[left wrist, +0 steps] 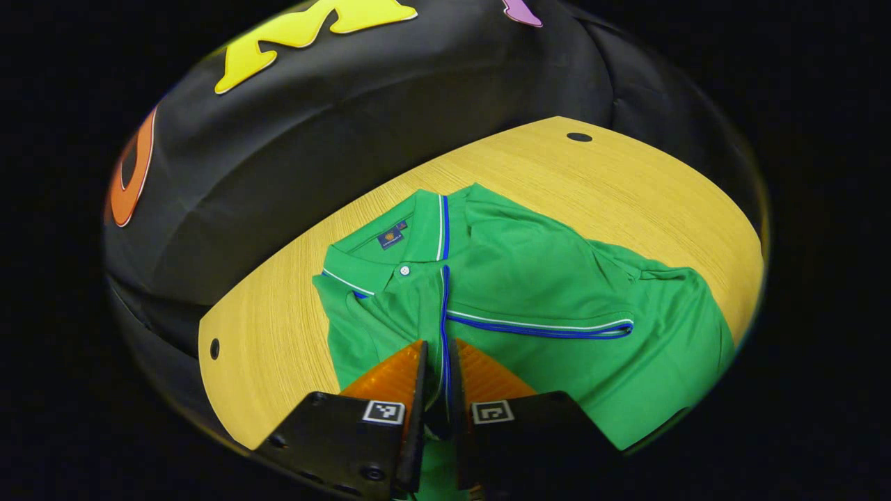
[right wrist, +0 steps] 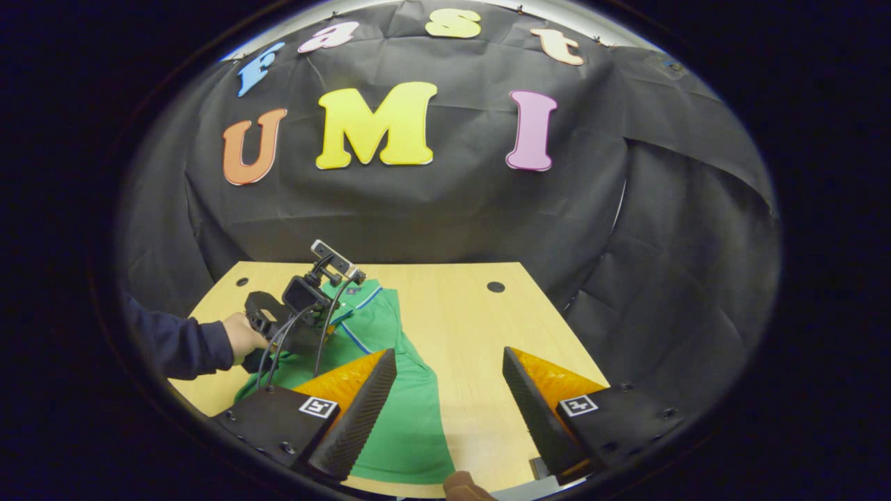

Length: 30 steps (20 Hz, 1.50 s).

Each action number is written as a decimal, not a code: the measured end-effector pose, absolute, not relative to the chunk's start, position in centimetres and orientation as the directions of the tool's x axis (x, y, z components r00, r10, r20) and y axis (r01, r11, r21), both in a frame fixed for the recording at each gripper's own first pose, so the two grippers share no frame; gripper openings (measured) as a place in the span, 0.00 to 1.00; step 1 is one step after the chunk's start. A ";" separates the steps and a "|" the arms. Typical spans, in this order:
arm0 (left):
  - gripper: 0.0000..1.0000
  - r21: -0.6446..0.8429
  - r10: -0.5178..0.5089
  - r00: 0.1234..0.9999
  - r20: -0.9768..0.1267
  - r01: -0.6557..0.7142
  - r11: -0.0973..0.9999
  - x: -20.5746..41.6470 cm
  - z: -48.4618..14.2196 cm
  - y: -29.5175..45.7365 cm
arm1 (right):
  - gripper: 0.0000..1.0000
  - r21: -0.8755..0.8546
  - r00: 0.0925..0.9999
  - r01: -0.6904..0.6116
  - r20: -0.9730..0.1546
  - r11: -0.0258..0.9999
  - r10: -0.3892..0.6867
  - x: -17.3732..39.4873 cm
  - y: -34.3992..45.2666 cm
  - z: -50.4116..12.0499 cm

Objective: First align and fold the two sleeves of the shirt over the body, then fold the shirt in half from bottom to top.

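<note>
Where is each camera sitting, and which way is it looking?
Left gripper view: rides on the left gripper, low over the green shirt, looking across the wooden table toward the booth wall; its own fingers pinch shirt fabric.
Right gripper view: rides on the right gripper, higher and open, looking along the table at the wall; it shows a hand holding the left gripper.
Both share the shirt and table.

A light wooden table (right wrist: 473,313), with dark round holes near its corners, is seen before the black cloth wall; a green polo shirt (left wrist: 543,292) is laid flat on it.
</note>
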<state>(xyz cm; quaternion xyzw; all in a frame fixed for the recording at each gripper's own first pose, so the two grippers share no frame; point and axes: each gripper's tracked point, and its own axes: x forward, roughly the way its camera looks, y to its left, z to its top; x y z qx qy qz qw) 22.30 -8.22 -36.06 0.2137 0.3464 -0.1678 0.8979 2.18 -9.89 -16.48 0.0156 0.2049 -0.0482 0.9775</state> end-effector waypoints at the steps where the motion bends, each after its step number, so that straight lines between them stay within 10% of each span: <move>1: 0.34 0.262 -0.161 0.709 -0.687 0.448 0.855 22.2 -35.6 -8.3 | 0.99 0.017 0.912 0.103 -0.400 0.995 -0.088 2.1 -9.9 -16.4; 7: 0.90 0.212 -0.183 0.782 -0.596 0.373 0.904 20.2 -30.5 -6.5 | 0.99 0.042 0.925 0.129 -0.364 0.991 -0.105 1.8 -9.8 -15.1; 9: 0.95 0.181 -0.175 0.809 -0.561 0.326 0.928 18.9 -28.4 -5.0 | 0.96 0.054 0.930 0.132 -0.353 0.990 -0.105 1.6 -9.0 -14.3; 19: 0.95 0.007 -0.110 0.891 -0.440 0.126 0.992 7.2 -19.6 2.9 | 0.96 -0.013 0.957 -0.057 -0.287 0.998 0.051 0.9 -2.6 -13.4; 30: 0.95 -0.145 0.001 0.729 -0.685 -0.138 0.980 -9.7 -29.5 7.4 | 0.96 -0.016 0.875 -0.227 -0.443 0.974 0.197 -5.0 -4.2 -23.1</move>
